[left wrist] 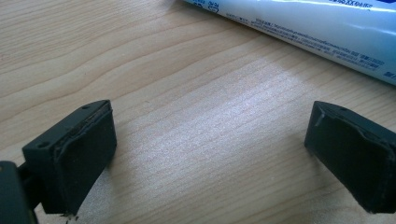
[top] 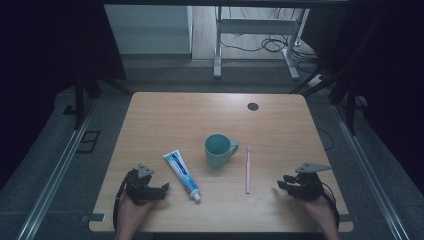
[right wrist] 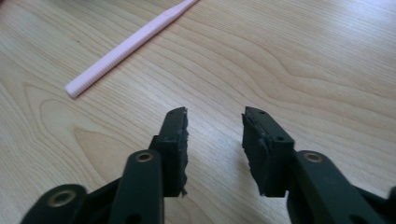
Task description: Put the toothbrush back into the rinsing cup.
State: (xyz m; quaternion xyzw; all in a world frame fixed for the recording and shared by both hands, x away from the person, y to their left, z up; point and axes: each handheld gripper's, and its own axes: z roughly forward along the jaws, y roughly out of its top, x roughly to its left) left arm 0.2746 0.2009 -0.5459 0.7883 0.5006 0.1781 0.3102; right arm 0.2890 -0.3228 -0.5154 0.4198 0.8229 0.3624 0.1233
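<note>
High view: left gripper (top: 162, 189) spread wide beside the toothpaste tube (top: 182, 174); straddle its middle squarely; right gripper (top: 281, 185) narrow, empty.

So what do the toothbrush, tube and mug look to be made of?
Toothbrush: pink plastic, matte, going by the moulded ribs along its handle in the right gripper view. Tube: white and blue, probably plastic laminate, with a soft sheen and printed text. Mug: teal, smooth; ceramic or plastic, hard to tell.
</note>
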